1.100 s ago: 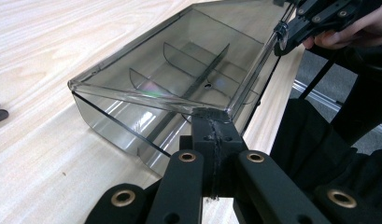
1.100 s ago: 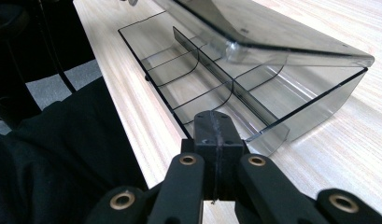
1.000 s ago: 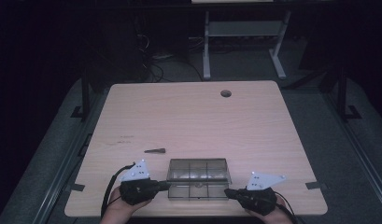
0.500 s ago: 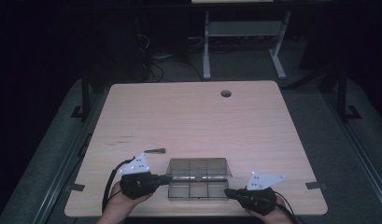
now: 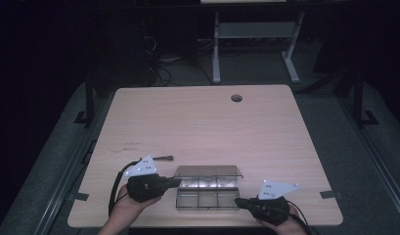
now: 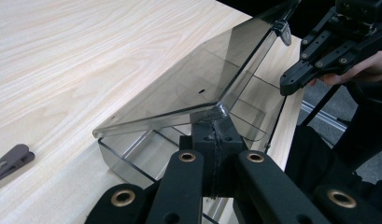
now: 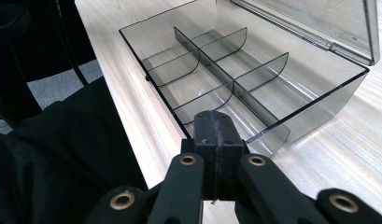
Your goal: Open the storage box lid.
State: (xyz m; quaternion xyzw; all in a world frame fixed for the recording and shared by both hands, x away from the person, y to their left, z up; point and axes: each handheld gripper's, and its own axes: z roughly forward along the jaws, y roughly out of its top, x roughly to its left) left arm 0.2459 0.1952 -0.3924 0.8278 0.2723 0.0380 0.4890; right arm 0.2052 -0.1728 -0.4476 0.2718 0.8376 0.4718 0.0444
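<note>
L gripper [image 5: 172, 182], jaws shut, has pushed the lid [image 5: 208, 171] of the clear box [image 5: 206, 199] at the near table edge up past halfway vs. a sec ago, while R gripper [image 5: 240, 201], also shut, braces the box corner — nearly open.

The left gripper [image 6: 215, 128] rises from six o'clock, its black jaws pressed together against the corner of the smoky clear lid [image 6: 198, 84], which is tilted half open over the divided plastic organiser box [image 6: 146, 151]. A dark clip [image 6: 11, 161] lies at nine o'clock on the wooden table [image 6: 86, 46]. The right gripper [image 6: 296, 81] sits at two o'clock.
</note>
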